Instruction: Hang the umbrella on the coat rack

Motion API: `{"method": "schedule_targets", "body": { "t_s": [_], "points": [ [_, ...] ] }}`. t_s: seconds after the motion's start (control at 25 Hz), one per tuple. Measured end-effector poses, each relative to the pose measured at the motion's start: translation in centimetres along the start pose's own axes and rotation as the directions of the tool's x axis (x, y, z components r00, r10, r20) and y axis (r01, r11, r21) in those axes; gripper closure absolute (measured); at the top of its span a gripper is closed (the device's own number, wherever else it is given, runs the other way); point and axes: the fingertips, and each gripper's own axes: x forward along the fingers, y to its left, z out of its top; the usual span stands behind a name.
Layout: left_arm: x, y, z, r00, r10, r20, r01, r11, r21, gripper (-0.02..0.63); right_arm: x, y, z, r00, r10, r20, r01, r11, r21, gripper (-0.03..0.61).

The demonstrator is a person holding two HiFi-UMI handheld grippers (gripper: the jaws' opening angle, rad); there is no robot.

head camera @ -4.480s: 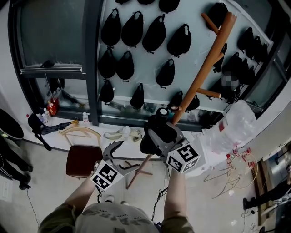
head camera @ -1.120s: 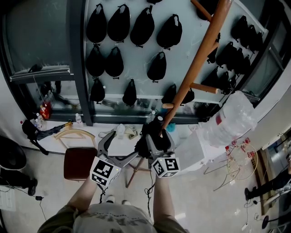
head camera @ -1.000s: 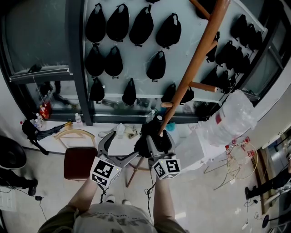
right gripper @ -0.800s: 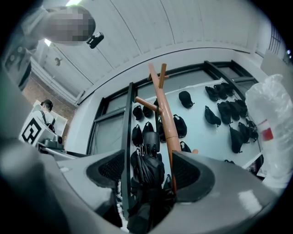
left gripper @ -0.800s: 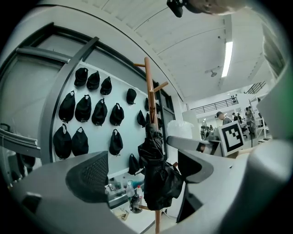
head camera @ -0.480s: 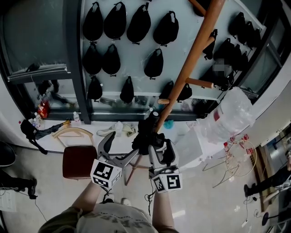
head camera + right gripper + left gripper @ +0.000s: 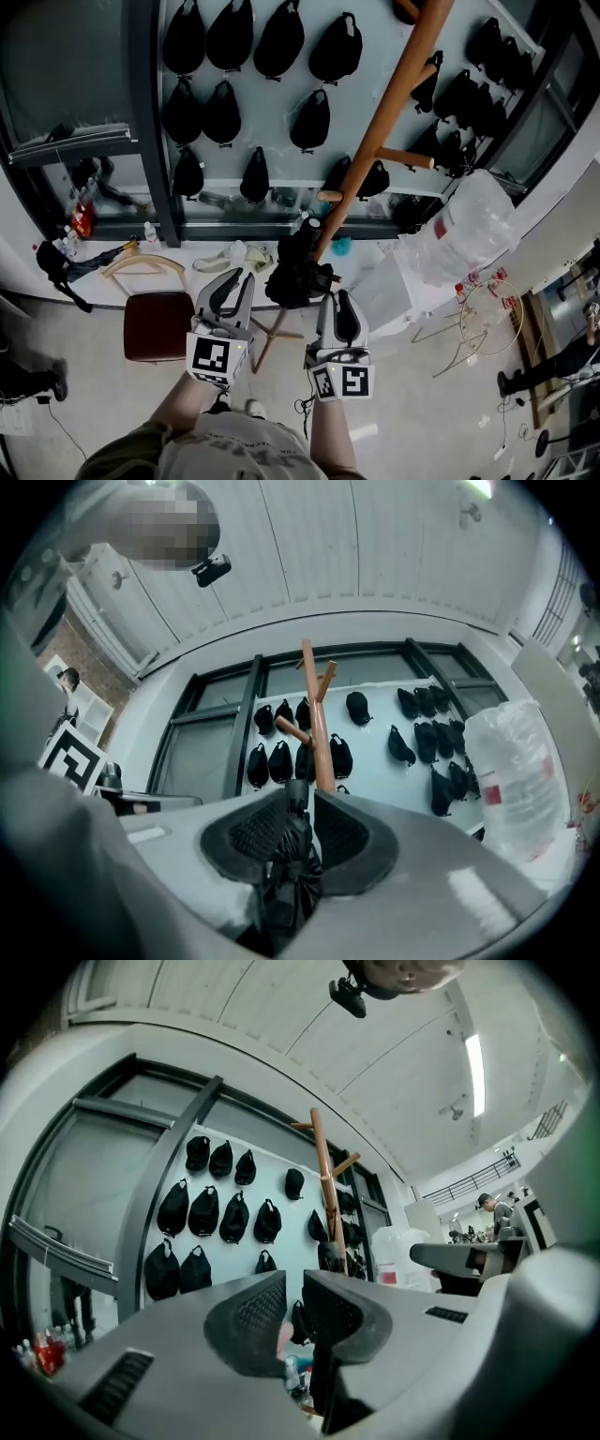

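The umbrella (image 7: 292, 272) hangs beside the coat rack (image 7: 398, 89) pole, apparently hooked, so little seems left to do. The left tool (image 7: 234, 283) and right tool (image 7: 335, 302) are closing on nothing, with narrow gaps left, both short of the umbrella.

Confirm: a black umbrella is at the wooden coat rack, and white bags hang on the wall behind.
Not quite: the bags are black, not white; the head view shows it. The black umbrella at the wooden coat rack is right.
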Motion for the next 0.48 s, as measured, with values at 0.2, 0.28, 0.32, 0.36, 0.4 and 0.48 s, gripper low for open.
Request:
{"method": "schedule_targets", "body": {
  "t_s": [0.2,0.28,0.32,0.36,0.4,0.48],
  "points": [
    [-0.2,-0.2,-0.2,1.0,0.01,0.001,-0.01,1.0,0.028,0.592,-0.2,-0.4,0.1,0.997,-0.067,-0.037,0.064,0.994,-0.087,0.558],
    [-0.1,-0.4,0.1,1.0,0.008,0.015,-0.008,0.999,0.036,0.601,-0.2,-0.3,0.3,0.996,-0.08,-0.043,0.074,0.99,-0.124,0.577],
    [0.0,-0.5,0.5,1.0,0.004,0.031,-0.005,0.999,0.038,0.603,-0.1,-0.2,0.4,0.996,-0.081,-0.042,0.075,0.988,-0.134,0.577],
    [0.1,-0.7,0.9,0.999,-0.001,0.047,-0.001,0.999,0.04,0.603,0.0,-0.2,0.5,0.996,-0.082,-0.039,0.075,0.987,-0.14,0.577],
    [0.2,-0.8,1.1,0.998,-0.006,0.056,0.004,0.999,0.045,0.603,0.0,-0.1,0.7,0.996,-0.081,-0.034,0.076,0.987,-0.143,0.577],
    [0.3,-1.1,1.4,0.998,-0.018,0.068,0.014,0.999,0.052,0.603,0.2,0.0,1.0,0.997,-0.079,-0.023,0.074,0.986,-0.146,0.578]
  ]
}}
